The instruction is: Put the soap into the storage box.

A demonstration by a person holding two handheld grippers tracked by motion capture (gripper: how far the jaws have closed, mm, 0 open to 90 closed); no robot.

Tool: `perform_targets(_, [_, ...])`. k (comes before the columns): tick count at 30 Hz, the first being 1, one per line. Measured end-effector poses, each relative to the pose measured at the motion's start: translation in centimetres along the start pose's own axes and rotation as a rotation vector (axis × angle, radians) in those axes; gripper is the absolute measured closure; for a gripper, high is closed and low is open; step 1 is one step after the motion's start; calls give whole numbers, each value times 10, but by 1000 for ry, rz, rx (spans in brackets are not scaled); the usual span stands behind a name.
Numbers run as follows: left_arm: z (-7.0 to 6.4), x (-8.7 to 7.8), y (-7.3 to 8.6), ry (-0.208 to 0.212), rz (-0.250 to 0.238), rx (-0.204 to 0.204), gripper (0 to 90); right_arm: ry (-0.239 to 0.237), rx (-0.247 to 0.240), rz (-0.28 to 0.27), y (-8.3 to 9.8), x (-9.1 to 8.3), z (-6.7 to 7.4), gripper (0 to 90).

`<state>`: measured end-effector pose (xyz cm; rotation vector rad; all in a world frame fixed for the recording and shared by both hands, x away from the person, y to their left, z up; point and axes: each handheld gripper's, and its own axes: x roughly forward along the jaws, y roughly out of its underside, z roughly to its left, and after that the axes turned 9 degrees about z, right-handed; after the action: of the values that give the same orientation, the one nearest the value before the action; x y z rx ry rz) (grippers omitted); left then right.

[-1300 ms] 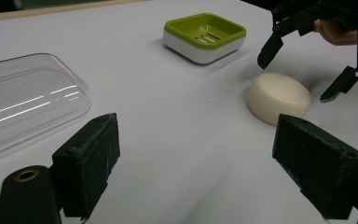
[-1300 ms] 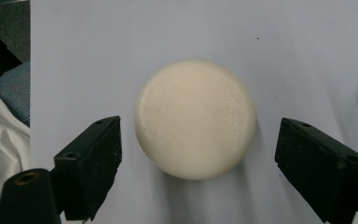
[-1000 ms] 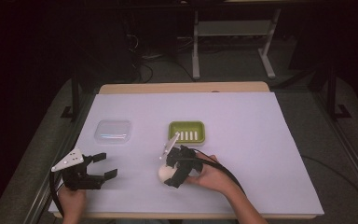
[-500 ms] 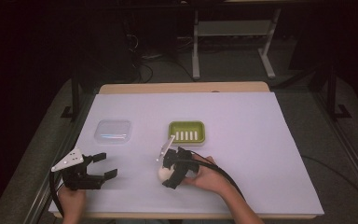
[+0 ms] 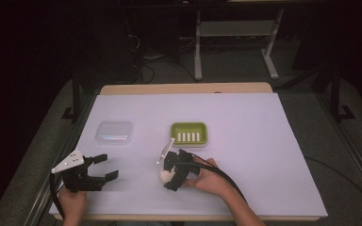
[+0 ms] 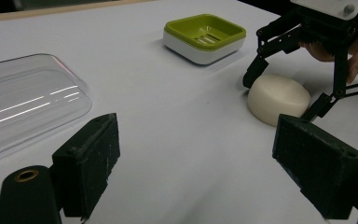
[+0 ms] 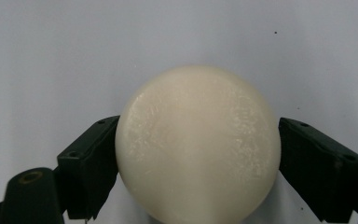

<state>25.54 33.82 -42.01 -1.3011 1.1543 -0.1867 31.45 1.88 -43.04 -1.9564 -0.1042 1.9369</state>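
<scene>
A round cream soap bar (image 5: 162,177) lies on the white table near the front middle. My right gripper (image 5: 169,175) has a jaw against each side of it, shut on the bar, which still rests on the table. In the right gripper view the soap bar (image 7: 198,144) sits pressed between the two black jaws. The left gripper view shows the soap bar (image 6: 278,99) with the right gripper (image 6: 284,91) around it. A green and white soap dish (image 5: 189,125) stands just beyond. My left gripper (image 5: 107,166) hovers open at the front left, holding nothing.
A clear plastic lid (image 5: 115,132) lies left of the soap dish (image 6: 177,29), and its near end (image 6: 23,102) shows in the left gripper view. White paper covers the table (image 5: 264,155). Dark floor and a metal stand lie beyond the far edge.
The right gripper has edged slightly forward and down around the soap bar. The left gripper has stayed in place.
</scene>
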Motion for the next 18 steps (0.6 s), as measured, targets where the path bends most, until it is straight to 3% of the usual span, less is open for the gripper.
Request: perform_targets(18, [0,-1,0,-3,-6,6,145,10,-12,-4,0,2,3,230])
